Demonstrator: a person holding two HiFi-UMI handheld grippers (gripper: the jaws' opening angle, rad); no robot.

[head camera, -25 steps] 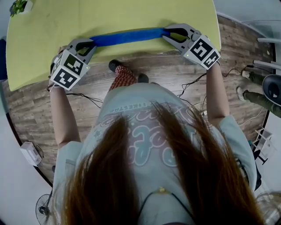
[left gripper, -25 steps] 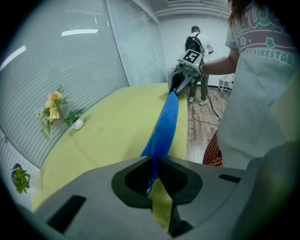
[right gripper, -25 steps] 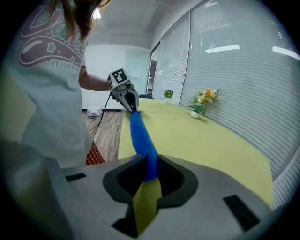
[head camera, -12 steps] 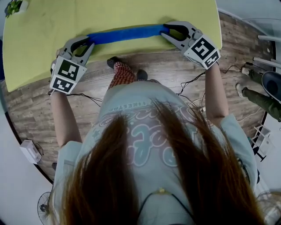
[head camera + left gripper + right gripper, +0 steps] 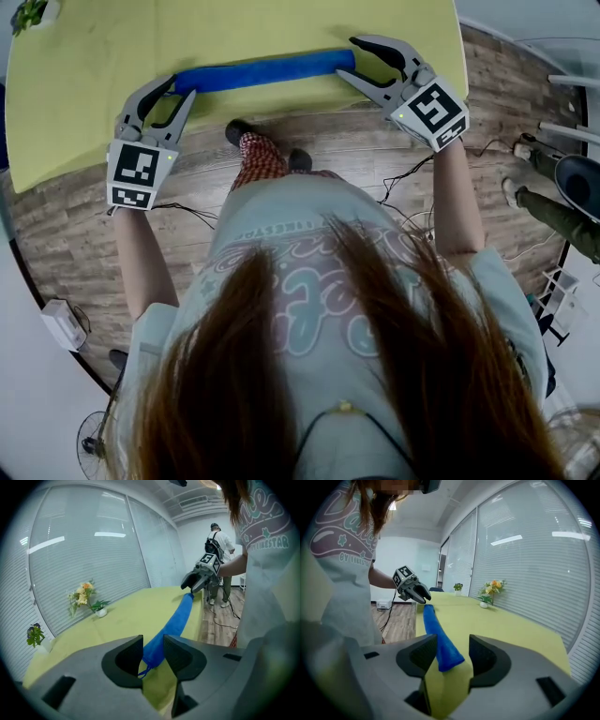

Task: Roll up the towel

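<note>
Far left corner of the yellow-green desk (image 5: 234, 28), a small potted plant (image 5: 37, 13) sits well away from the action. Now the left tool (image 5: 177, 88): its jaws have just been opening and stand apart. The left end of the towel (image 5: 267, 70) lies between them, and the pads are not clamping the cloth. In the left gripper view a little blue loop (image 5: 143, 670) hangs off that end, right in the gap. The towel itself is already a tight blue roll. It lies flat and stretched out long beside the near edge of the desk, running from one tool to the other. Beyond it, toward the window blinds, flowers in a small white pot (image 5: 86, 597) stand well clear. Over to the right tool (image 5: 349, 58): same story, jaws just been opening, now spread wide. The right end of the roll sits between them, with a clear strip of desk showing between it and one pad, so nothing is gripped. Both tools tilt down at the desk from its edge. Off to the right, wooden floor (image 5: 506, 112) with cables (image 5: 412, 178) trailing across it.
</note>
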